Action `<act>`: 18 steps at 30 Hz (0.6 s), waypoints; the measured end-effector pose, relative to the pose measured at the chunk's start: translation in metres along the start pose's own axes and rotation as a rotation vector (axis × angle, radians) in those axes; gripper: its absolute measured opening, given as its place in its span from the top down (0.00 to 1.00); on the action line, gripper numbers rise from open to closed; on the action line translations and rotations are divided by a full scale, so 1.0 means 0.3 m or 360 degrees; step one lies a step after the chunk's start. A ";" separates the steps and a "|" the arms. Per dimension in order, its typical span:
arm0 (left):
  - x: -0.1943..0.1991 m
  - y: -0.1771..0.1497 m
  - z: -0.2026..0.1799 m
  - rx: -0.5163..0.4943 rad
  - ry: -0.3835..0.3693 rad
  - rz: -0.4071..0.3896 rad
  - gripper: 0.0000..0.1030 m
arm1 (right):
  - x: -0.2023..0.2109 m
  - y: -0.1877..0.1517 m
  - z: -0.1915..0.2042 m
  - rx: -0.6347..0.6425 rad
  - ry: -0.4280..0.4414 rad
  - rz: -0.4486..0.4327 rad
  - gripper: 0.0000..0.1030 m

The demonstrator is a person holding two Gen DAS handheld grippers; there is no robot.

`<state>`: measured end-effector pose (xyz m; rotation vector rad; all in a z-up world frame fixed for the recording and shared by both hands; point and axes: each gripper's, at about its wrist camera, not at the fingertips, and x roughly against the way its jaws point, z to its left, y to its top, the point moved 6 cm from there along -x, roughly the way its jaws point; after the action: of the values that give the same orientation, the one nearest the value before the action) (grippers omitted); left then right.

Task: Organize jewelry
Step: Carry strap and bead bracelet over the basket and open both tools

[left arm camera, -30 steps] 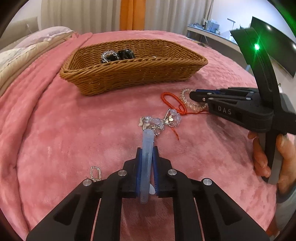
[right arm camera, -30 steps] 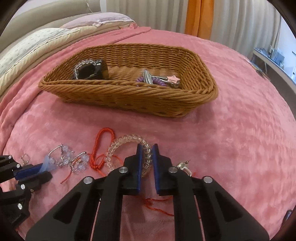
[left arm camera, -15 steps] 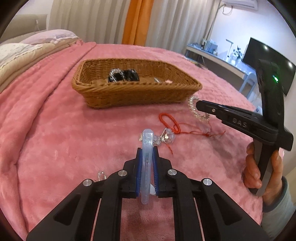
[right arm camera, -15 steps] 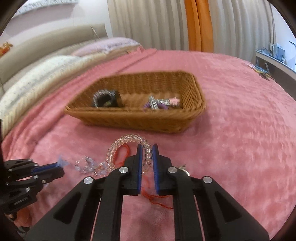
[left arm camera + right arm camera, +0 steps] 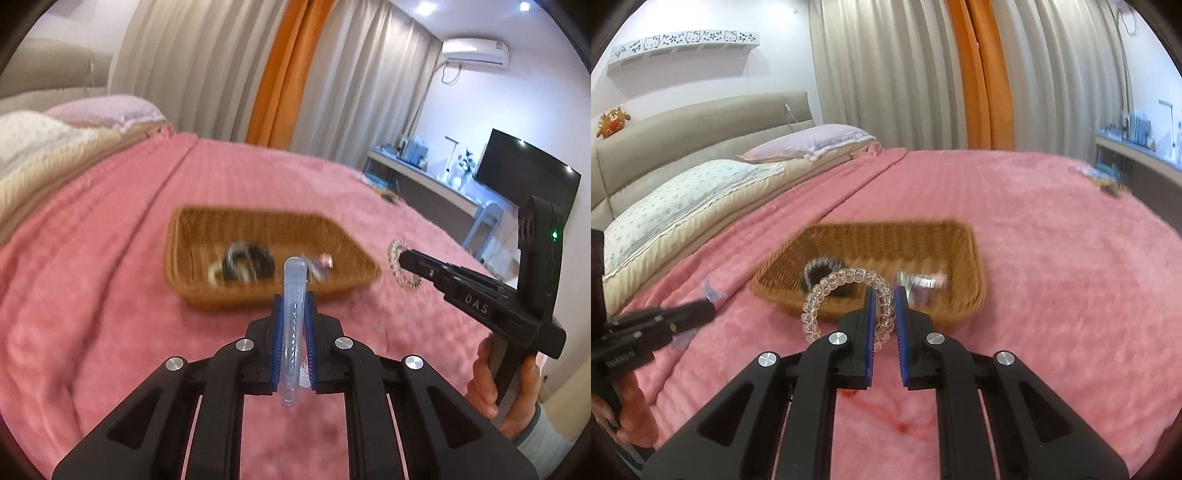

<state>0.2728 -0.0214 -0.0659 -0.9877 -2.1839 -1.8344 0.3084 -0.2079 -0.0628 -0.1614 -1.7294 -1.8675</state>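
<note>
My left gripper (image 5: 293, 299) is shut on a pale blue translucent hair clip (image 5: 293, 291) and holds it up in front of the wicker basket (image 5: 192, 236). My right gripper (image 5: 884, 295) is shut on a clear beaded bracelet (image 5: 827, 286), lifted off the blanket before the basket (image 5: 975, 266). In the left wrist view the right gripper (image 5: 404, 258) shows at the right with the bracelet (image 5: 400, 271) hanging from its tip. The basket holds a dark bracelet (image 5: 245, 262) and a small pink-and-silver piece (image 5: 923, 282). The left gripper (image 5: 709, 308) shows at the left of the right wrist view.
The pink blanket (image 5: 1052, 258) covers the bed. Pillows (image 5: 683, 199) lie at the far left. A red cord (image 5: 886, 413) lies on the blanket under my right gripper. A desk and a monitor (image 5: 524, 177) stand to the right of the bed.
Both grippers have risen off the blanket with their items, and both views now tilt up toward the basket and the room. The jewelry left on the blanket has dropped out of view.
</note>
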 end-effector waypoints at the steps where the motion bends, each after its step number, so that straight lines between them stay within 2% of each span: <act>1: -0.006 0.048 -0.002 0.0005 0.0001 -0.0016 0.91 | -0.004 0.033 -0.002 0.0007 -0.0017 -0.0011 0.92; 6: -0.092 0.197 -0.008 0.0040 -0.0088 -0.0004 0.91 | -0.082 0.169 -0.031 -0.0023 -0.0041 -0.0091 0.92; 8: -0.138 0.236 -0.013 0.0042 -0.0109 0.0003 0.91 | -0.150 0.198 -0.055 -0.0061 -0.0059 -0.0074 0.92; 13: -0.300 0.283 -0.013 0.0060 -0.0100 0.0040 0.91 | -0.302 0.206 -0.106 -0.0116 -0.0099 0.0002 0.92; 18: -0.448 0.272 0.035 0.0101 -0.0063 0.0103 0.91 | -0.464 0.152 -0.132 -0.0132 -0.0121 0.0170 0.92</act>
<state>0.4254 -0.0609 -0.0655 -1.0774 -2.1908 -1.7210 0.4569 -0.1990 -0.0934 -0.3547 -1.6594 -1.8773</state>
